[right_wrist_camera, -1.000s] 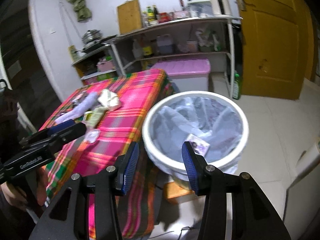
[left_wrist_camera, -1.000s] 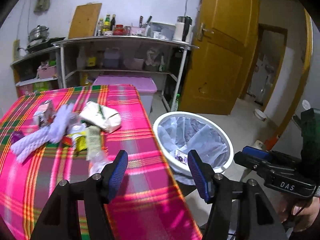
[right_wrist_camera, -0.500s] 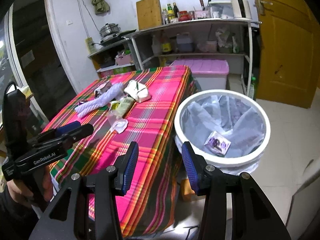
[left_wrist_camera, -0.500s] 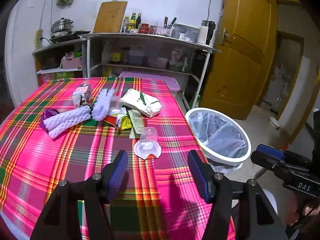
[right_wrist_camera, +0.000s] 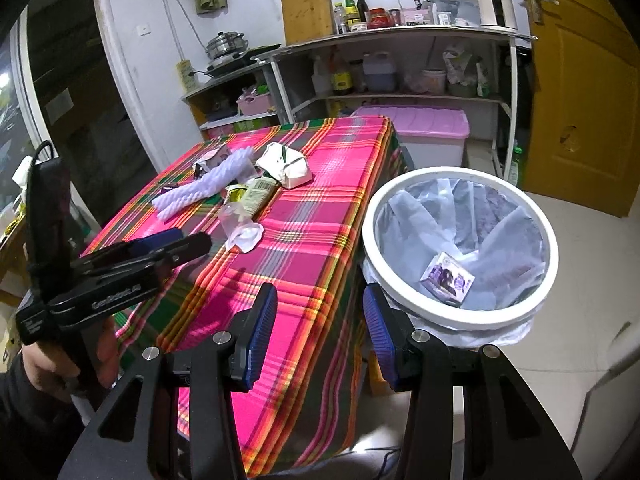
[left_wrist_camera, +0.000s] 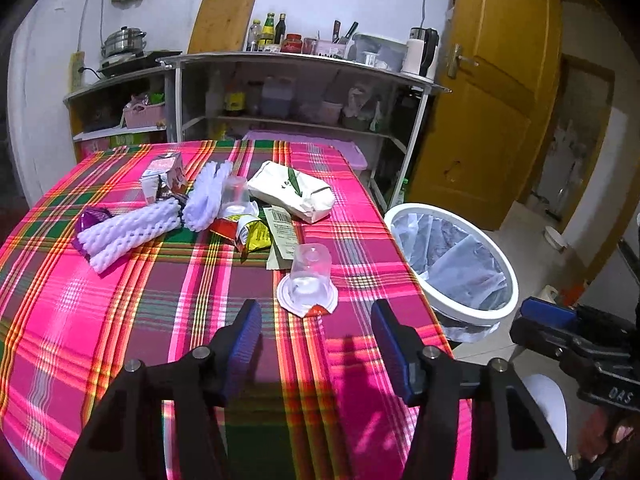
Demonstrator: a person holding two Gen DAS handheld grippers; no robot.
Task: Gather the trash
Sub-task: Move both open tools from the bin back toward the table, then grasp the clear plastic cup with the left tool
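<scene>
Left gripper (left_wrist_camera: 316,340) is closing its jaws on nothing yet; the upturned clear cup (left_wrist_camera: 307,280) is sitting at 12 o'clock just ahead; I'd straddle the cup body, not the foil; right gripper (right_wrist_camera: 320,326) is idling open, empty; bin (right_wrist_camera: 460,316) at 2 o'clock.

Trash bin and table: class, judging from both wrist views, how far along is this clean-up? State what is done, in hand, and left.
Done: one small purple packet lies in the lined trash bin.
In hand: nothing. The left claw is closing but empty, just short of the upturned clear plastic cup; the right claw is empty.
Left: the cup, foam fruit nets, white bag, carton and wrappers on the table.
</scene>
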